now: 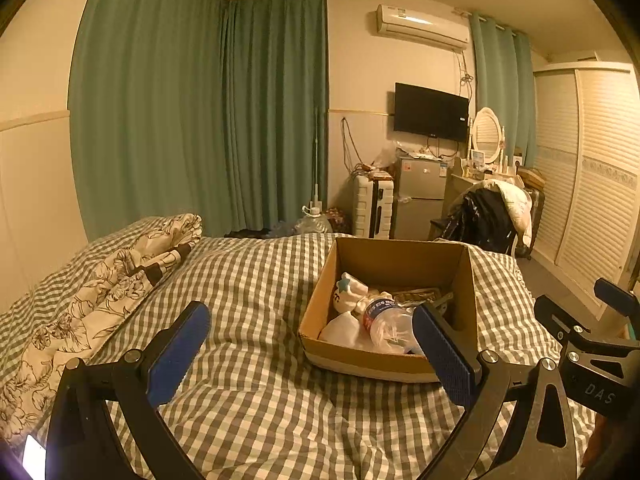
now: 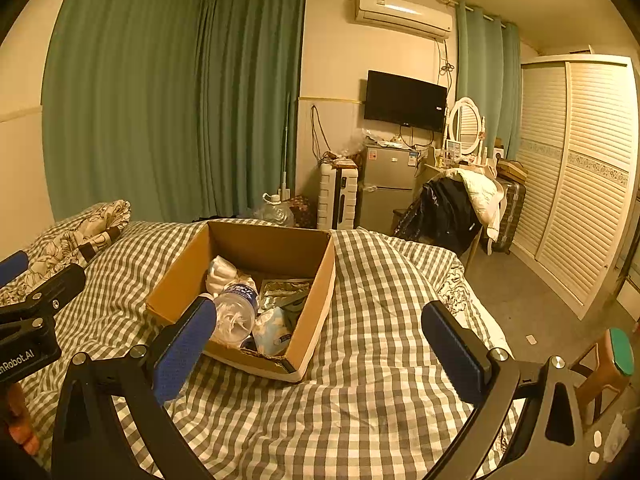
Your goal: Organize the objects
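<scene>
An open cardboard box [image 1: 404, 260] sits on the checked bedspread [image 1: 256, 288]; it also shows in the right wrist view [image 2: 264, 244]. Inside lie a clear plastic bottle [image 1: 386, 320] [image 2: 236, 312], a white cloth bundle [image 1: 352, 294] [image 2: 222, 272], a silver foil pouch [image 2: 282, 290] and a pale blue packet [image 2: 274, 334]. My left gripper [image 1: 312, 344] is open and empty, just in front of the box, its right finger over the box's near right corner. My right gripper [image 2: 320, 344] is open and empty, over the box's near edge and the bedspread to its right.
A floral pillow [image 1: 116, 280] lies at the bed's left. Beyond the bed stand a water jug [image 1: 314, 222], a white suitcase [image 1: 372, 208], a small fridge [image 1: 420, 196] and a chair with clothes [image 1: 488, 212]. A louvred wardrobe [image 2: 580, 176] lines the right wall. A wooden stool [image 2: 608, 364] stands at the right.
</scene>
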The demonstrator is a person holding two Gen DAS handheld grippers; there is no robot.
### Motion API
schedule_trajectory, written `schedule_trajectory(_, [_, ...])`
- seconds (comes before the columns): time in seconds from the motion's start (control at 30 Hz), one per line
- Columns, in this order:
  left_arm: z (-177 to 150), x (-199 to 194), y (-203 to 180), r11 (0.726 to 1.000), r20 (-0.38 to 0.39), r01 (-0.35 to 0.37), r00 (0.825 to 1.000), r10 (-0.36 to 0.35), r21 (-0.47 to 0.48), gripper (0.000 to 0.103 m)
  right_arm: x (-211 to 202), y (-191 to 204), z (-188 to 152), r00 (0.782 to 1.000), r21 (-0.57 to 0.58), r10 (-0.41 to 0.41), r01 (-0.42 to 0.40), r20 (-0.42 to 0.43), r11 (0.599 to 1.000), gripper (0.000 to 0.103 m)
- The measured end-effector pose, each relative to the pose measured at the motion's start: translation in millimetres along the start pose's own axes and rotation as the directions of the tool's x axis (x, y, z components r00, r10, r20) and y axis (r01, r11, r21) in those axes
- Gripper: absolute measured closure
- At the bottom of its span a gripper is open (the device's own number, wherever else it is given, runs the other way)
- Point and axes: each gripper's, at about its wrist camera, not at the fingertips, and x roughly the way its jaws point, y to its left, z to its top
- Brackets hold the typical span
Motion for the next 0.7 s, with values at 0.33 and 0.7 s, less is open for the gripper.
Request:
schedule_trajectory(0.33, [-0.6,0.5,-1.7,1.000,0.001,0.000,1.000,0.000,0.016,0.000,-0.3,1.1,0.0,1.000,-0.003,0.001,-0.001,-0.003,1.000,0.000])
schedule_trajectory(0.7, [1.1,-0.8,-0.7,1.000,0.005,-0.003,1.000,0.003,0.013,0.000,-2.5,1.1,0.1,1.000,-0.004,-0.006,0.006,-0.002,1.000,0.000])
